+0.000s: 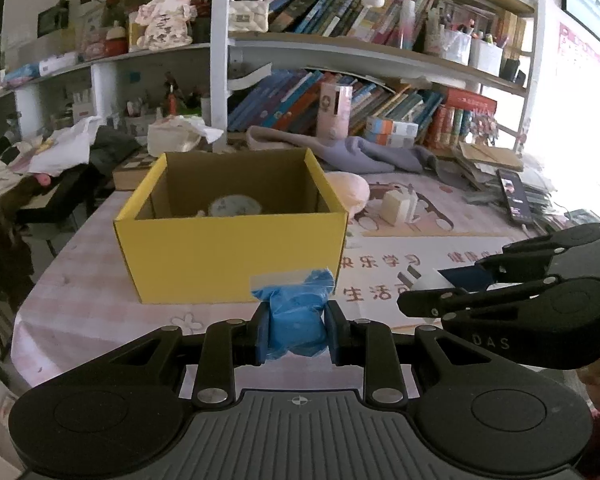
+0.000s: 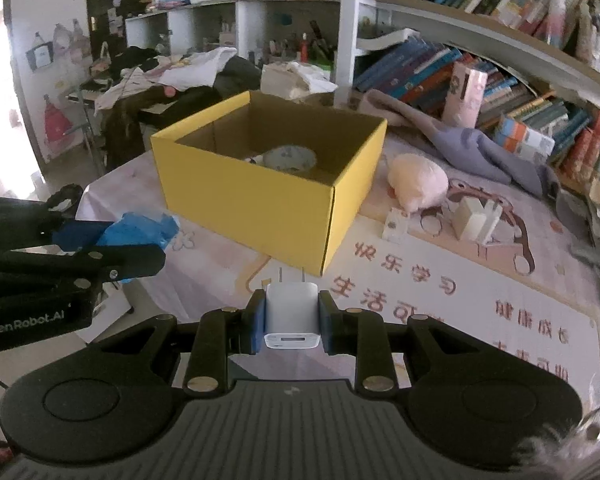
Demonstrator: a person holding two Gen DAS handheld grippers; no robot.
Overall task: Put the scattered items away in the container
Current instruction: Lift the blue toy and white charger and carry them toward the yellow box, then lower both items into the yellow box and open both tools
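An open yellow cardboard box (image 1: 236, 256) (image 2: 260, 204) stands on the table with a round patterned dish (image 1: 234, 205) (image 2: 290, 158) inside. My left gripper (image 1: 296, 330) is shut on a crumpled blue plastic bag (image 1: 298, 320) (image 2: 140, 230), just in front of the box's near wall. My right gripper (image 2: 292, 318) is shut on a white plug charger (image 2: 291, 314) (image 1: 430, 280), prongs forward, near the box's front corner. Each gripper shows at the edge of the other's view. Loose on the mat to the right of the box lie a pink plush toy (image 2: 418, 182) (image 1: 350, 190) and small white blocks (image 2: 478, 216) (image 1: 398, 206).
The table carries a printed mat (image 2: 460, 304) with characters. Behind stand bookshelves (image 1: 340, 92) full of books, a grey cloth (image 1: 364, 152), a phone (image 1: 514, 196) at the right and piled clothes (image 2: 160, 76) at the left. The table's left edge (image 1: 24, 312) drops off near the box.
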